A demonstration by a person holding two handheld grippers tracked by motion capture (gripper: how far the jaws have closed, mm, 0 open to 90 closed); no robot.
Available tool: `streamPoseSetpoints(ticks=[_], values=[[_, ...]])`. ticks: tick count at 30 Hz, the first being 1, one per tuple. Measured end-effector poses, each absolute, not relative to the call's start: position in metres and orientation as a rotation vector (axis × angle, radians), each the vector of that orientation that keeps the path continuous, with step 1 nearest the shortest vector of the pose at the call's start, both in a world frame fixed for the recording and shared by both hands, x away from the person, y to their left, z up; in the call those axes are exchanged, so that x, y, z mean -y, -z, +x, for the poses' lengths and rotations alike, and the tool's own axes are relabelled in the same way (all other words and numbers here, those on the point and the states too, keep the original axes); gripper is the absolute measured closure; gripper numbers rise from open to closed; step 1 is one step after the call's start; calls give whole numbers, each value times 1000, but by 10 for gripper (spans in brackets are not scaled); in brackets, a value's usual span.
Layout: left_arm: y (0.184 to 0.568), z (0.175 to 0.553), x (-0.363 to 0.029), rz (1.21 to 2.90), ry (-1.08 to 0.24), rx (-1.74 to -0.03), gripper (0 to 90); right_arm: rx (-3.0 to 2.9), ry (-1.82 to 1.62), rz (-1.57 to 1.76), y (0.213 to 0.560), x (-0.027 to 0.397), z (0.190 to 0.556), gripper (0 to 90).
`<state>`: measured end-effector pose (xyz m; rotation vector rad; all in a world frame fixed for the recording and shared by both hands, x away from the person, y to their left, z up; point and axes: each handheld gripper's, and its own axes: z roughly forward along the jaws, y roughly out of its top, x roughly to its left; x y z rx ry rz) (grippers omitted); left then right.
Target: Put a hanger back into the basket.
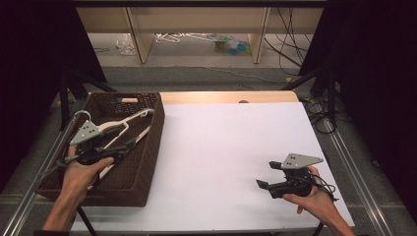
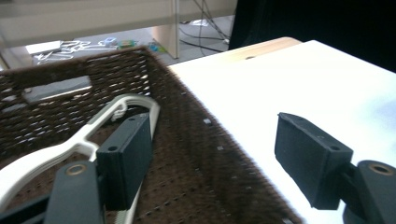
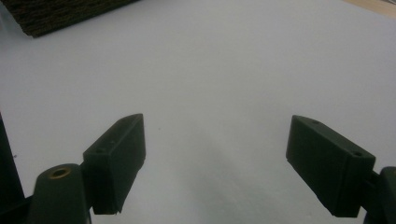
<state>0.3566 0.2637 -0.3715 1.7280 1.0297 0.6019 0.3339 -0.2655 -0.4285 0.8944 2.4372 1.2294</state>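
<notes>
A white sheet (image 1: 231, 162) covered a pale wooden table (image 1: 226, 96); beyond it lay grey floor, cables and scattered clutter. A dark wicker basket (image 1: 142, 167) sat at the table's left edge, holding a white hanger (image 1: 129, 119). The left gripper (image 1: 129, 144) hovered over the basket, jaws spread, gripping nothing. The right gripper (image 1: 268, 174) rested above the sheet, jaws spread wide.

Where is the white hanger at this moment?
In the high view, the white hanger lies inside the brown woven basket at the table's left side, under the left gripper.
</notes>
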Motion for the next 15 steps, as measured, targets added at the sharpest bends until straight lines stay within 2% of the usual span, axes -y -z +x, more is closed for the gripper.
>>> streamPoseSetpoints(ticks=[7,15], values=[[373,348,-239,1755,-584,-988,182,-2402,-1252,903,429,264,332,196],[371,334,-214,1772,-573,-922,186,-2388,-1279,900,431,264,333,185]])
